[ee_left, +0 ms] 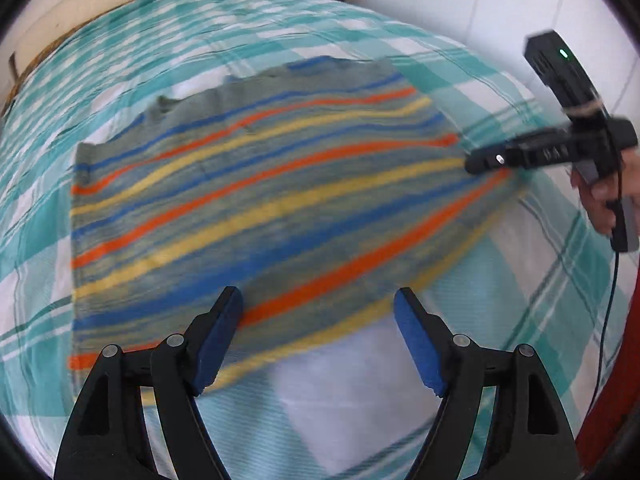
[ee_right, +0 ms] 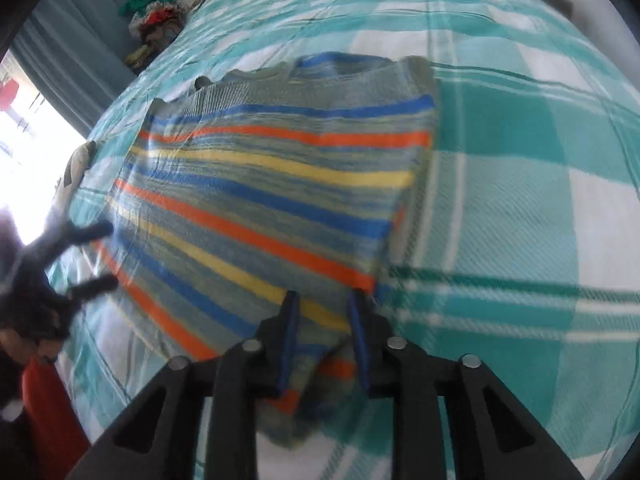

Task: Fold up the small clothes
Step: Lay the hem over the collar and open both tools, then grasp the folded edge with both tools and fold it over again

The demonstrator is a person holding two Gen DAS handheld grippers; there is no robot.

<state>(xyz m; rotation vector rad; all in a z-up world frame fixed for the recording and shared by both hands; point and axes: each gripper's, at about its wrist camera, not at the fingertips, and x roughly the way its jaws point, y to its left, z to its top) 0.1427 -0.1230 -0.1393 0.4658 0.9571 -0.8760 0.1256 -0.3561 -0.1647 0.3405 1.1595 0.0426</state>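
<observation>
A striped garment (ee_left: pixel 256 208) was spread on the checked bedcover (ee_left: pixel 520 280); the left gripper (ee_left: pixel 318 300) was released, while a corner fold lay between the fingers of the right gripper (ee_right: pixel 324 300), contact unclear.

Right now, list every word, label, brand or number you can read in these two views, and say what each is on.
None: no readable text in either view.
The striped garment shows only coloured stripes.
The checked bedsheet bears no writing.
The right gripper shows only a small green light, no lettering.
</observation>
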